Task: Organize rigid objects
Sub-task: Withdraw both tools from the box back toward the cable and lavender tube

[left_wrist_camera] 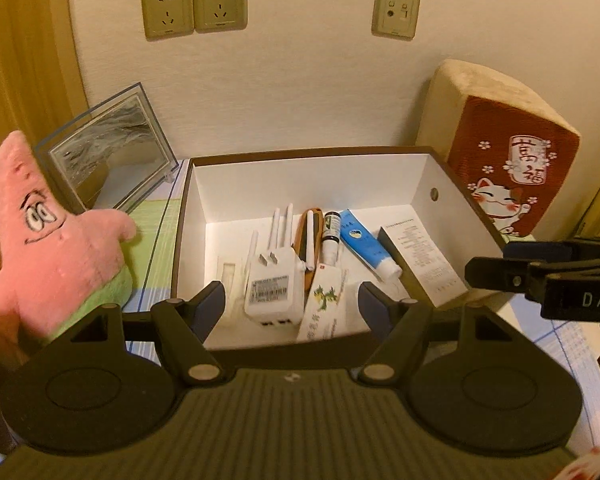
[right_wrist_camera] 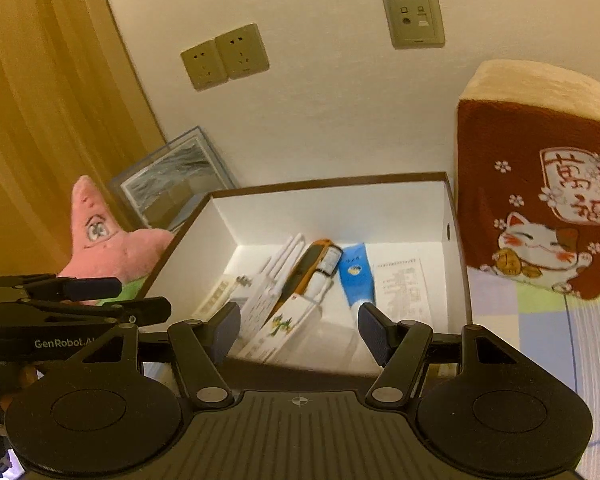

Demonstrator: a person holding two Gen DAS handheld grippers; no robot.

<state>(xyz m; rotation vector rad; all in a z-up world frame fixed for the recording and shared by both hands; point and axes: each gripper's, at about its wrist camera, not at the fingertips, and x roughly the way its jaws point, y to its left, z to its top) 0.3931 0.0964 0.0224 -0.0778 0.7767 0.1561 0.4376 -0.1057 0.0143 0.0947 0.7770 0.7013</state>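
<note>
White and stiff, the plug-in router lies in the box, light, best pinched across its body; the left gripper hangs wide open, empty. From the right view, the box holds a tube and leaflets; the right gripper gapes empty.

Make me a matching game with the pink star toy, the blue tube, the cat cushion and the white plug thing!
Things:
1. pink star toy
2. blue tube
3. cat cushion
4. white plug thing

Places:
A. right of the box, outside it
B. in the box, beside the paper sheet
C. left of the box, outside it
D. in the box, prongs up

Pairs: 1-C, 2-B, 3-A, 4-D
</note>
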